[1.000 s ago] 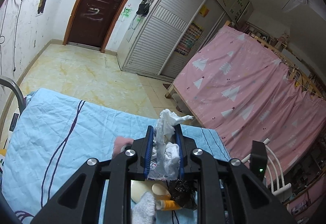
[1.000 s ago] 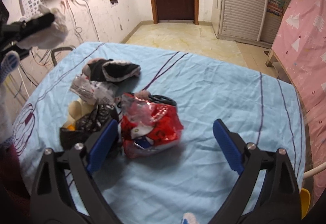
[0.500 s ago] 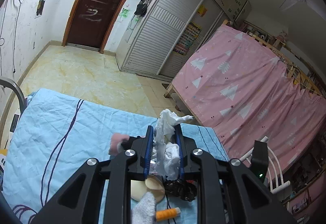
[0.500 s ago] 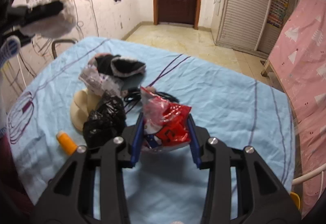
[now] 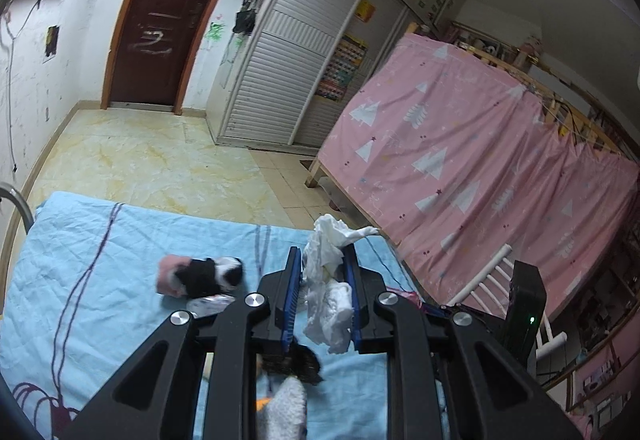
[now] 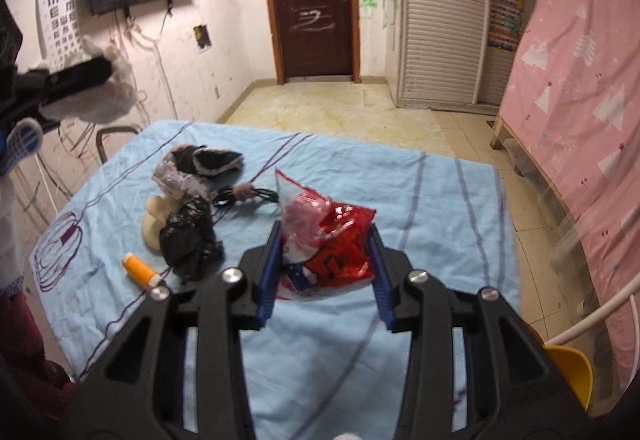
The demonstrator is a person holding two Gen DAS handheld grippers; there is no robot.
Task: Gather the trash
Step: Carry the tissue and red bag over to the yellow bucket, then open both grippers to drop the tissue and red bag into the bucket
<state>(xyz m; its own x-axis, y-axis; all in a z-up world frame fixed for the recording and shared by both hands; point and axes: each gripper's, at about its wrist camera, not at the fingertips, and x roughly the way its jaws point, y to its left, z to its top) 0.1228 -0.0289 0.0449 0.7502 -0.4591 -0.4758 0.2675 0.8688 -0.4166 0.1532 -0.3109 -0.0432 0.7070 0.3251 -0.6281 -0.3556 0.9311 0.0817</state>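
Note:
My left gripper is shut on a crumpled white tissue and holds it above the blue bed sheet. It also shows at the left edge of the right wrist view, with the tissue in it. My right gripper is shut on a red snack wrapper and holds it just above the sheet. A crumpled black plastic bag lies on the sheet to the left of the wrapper.
On the sheet lie an orange thread spool, a cream round object, a black-and-pink cloth, a clear wrapper and black cords. A pink-curtained bed stands right. A yellow bin sits low right.
My right gripper closed on the red wrapper and lifted it off the sheet. My left gripper kept hold of the tissue and rose a little.

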